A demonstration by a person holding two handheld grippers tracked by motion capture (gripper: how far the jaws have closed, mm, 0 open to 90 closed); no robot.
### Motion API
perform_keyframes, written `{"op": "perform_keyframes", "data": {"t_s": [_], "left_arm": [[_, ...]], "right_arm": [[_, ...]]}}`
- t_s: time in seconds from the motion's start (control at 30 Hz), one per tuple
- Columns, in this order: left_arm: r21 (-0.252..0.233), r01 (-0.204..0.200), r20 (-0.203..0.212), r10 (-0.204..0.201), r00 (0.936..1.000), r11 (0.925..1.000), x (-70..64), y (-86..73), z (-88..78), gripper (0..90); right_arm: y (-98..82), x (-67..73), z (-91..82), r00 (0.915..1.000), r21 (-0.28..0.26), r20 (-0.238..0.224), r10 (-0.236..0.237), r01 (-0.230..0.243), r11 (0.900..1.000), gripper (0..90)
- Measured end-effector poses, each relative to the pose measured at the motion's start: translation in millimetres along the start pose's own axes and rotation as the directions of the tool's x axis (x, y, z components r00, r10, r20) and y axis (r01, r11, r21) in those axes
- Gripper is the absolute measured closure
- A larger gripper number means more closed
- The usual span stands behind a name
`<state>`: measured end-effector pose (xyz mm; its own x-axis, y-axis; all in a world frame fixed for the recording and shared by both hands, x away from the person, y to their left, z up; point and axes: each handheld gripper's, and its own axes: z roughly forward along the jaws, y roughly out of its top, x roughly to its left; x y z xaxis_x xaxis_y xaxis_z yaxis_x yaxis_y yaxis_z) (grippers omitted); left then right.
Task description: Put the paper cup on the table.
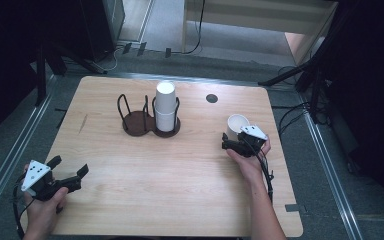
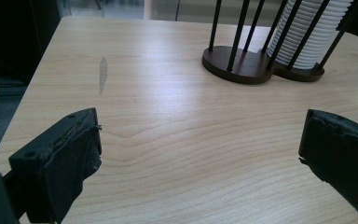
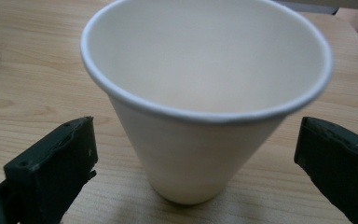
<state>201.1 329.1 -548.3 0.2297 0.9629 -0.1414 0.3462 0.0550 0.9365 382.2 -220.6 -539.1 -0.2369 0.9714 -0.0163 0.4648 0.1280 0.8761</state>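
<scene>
The paper cup stands upright on the tabletop near its right edge — between the right gripper's spread fingers, untouched. The left gripper hovers spread, holding nothing.

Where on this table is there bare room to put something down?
The widest bare patch lies in the table's middle and near edge, between the left tongs and right tongs, below the cup holder. The far-right corner past the paper cup is bare too. It is crowded around holder and cup stack.
</scene>
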Motion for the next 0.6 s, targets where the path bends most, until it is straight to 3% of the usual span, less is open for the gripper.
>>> {"op": "perform_keyframes", "data": {"t_s": [0.27,0.6], "left_arm": [[0.0,0.002,-0.003,-0.002,1.0,1.0,-0.4,-0.2,0.0,0.0],[0.001,0.003,-0.008,-0.003,1.0,1.0,-0.5,-0.3,-0.2,0.0]], "right_arm": [[-8.5,-3.2,-17.6,0.999,-0.04,-0.019,-0.04,0.039,0.998,0.0],[-18.5,-3.6,-45.6,0.9968,-0.083,-0.069,-0.04,0.034,0.996,0.0]]}}
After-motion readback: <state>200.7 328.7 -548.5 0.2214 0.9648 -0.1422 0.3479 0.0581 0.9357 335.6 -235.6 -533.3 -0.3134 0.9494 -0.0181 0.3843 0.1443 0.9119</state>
